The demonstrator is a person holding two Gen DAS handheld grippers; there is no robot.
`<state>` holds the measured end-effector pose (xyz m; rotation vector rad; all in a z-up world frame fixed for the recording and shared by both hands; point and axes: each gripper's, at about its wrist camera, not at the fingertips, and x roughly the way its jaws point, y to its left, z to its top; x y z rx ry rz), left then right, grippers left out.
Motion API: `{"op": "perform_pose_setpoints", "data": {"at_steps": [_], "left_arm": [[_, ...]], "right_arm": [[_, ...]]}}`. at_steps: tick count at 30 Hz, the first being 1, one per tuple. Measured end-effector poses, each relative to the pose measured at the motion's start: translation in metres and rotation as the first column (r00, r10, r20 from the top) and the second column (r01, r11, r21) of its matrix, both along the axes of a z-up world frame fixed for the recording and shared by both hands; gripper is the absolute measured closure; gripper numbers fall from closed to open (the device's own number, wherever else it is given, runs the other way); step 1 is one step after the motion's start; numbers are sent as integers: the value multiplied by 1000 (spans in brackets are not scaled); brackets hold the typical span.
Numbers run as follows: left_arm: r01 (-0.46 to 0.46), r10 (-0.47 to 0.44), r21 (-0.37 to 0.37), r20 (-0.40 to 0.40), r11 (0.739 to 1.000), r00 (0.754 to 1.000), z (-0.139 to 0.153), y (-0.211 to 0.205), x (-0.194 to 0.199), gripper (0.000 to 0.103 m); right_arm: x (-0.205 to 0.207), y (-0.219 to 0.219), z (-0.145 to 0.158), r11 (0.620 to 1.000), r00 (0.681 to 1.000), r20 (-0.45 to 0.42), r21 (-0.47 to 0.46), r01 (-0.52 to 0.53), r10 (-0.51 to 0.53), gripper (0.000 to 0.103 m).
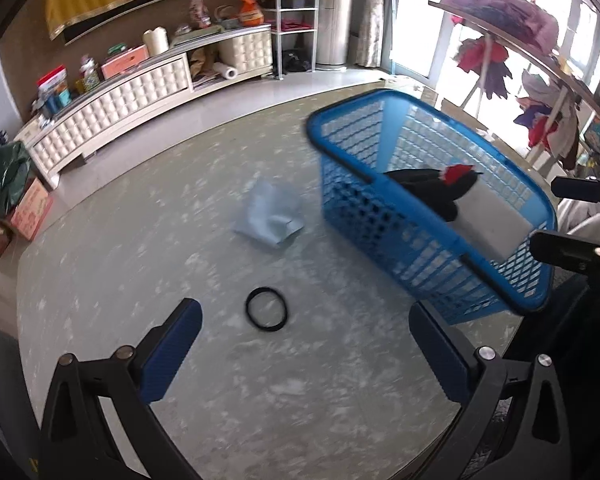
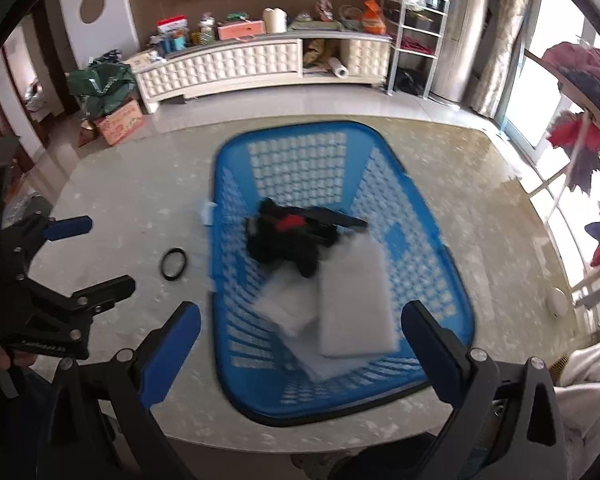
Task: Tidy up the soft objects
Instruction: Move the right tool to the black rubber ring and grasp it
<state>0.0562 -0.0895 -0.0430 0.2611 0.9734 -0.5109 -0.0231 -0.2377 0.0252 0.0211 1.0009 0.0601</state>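
Your right gripper (image 2: 300, 344) hangs over the basket (image 2: 236, 344), jaws wide and empty. Your left gripper (image 1: 304, 344) gapes too, empty, above the table (image 1: 140, 248). Beyond lies a black ring (image 1: 267, 309), then a pale cloth (image 1: 269, 216). Inside the basket: black garment (image 2: 288, 240), white cloths (image 2: 354, 300).

I count one blue basket (image 2: 340, 152) mid-frame on the surface (image 2: 140, 200). Inside it I see two pale flat cloths (image 2: 354, 296) and one black bundle with a red patch (image 2: 288, 236). Left of it lie one black ring (image 2: 174, 264) and one light-blue cloth (image 1: 270, 216).
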Motion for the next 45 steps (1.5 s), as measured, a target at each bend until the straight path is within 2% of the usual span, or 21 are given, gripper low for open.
{"op": "perform_pose_setpoints", "data": {"at_steps": [10,25,33,45], "left_arm": [[-68,68,9,-21,998,997,-5,47,1,0],[-180,181,29,-38,983,983,-20,104,8,0],[-261,264,49,-59,964,963,-35,131,20,0],[-350,359,100,-97,932,928,-69,153,47,0]], "right_arm": [[15,57,-8,988,988,26,26,-155,154,2],[58,122,-46,958,958,-45,44,-283,285,4],[86,146,-80,953,946,-117,40,-301,303,6],[128,160,-128,964,944,-201,15,-266,264,11]]}}
